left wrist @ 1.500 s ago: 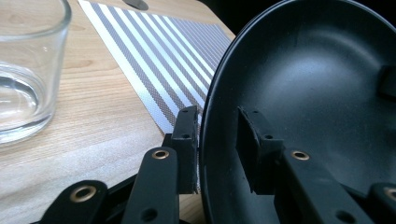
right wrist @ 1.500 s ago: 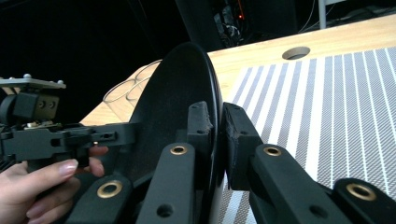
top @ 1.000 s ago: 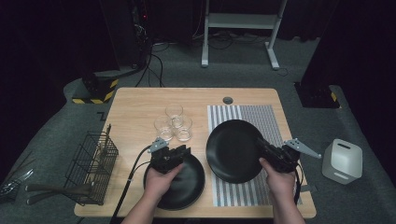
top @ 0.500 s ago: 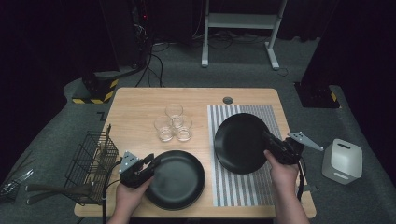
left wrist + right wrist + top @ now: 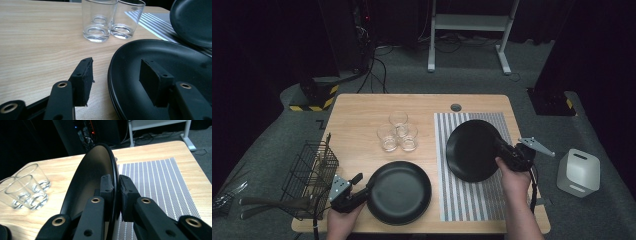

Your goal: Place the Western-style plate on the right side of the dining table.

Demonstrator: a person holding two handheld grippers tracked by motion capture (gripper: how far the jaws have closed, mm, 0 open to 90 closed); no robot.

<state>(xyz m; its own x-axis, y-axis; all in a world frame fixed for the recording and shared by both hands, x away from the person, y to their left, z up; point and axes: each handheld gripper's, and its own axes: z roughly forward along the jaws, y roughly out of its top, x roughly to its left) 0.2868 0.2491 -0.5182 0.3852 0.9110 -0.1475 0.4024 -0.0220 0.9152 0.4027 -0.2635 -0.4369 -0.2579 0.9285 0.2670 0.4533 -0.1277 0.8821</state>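
Left tongs point(image 5: 361, 186) sit at the near left corner of the table point(image 5: 362, 115), pointing at the rim of the black plate point(image 5: 399, 192) that lies flat on the wood. Their jaws have just been opening and now stand wide; in the left gripper view the left tongs point(image 5: 117, 77) straddle the plate's edge, one pad over the bare wood and the other over the plate's inner surface point(image 5: 175, 65), neither pressing on it. That plate looks like the top of a small stack, since a second rim line shows under its edge in that view.

The right tongs point(image 5: 506, 154) are clamped on the rim of a second black plate point(image 5: 474, 150), holding it tilted above the striped placemat point(image 5: 462, 200). In the right gripper view the right tongs point(image 5: 115, 186) pinch that second plate point(image 5: 92, 175) edge-on, one pad on each face, with the plate standing nearly upright and the placemat point(image 5: 155, 177) beyond it.

Three clear glasses point(image 5: 398, 132) stand close together in a cluster near the middle of the table, between the two plates and farther from the person. A black wire basket point(image 5: 307, 175) sits at the table's left edge, just beside the left hand point(image 5: 343, 220). The right hand point(image 5: 514, 177) comes in from the bottom right, over the placemat's near right corner.
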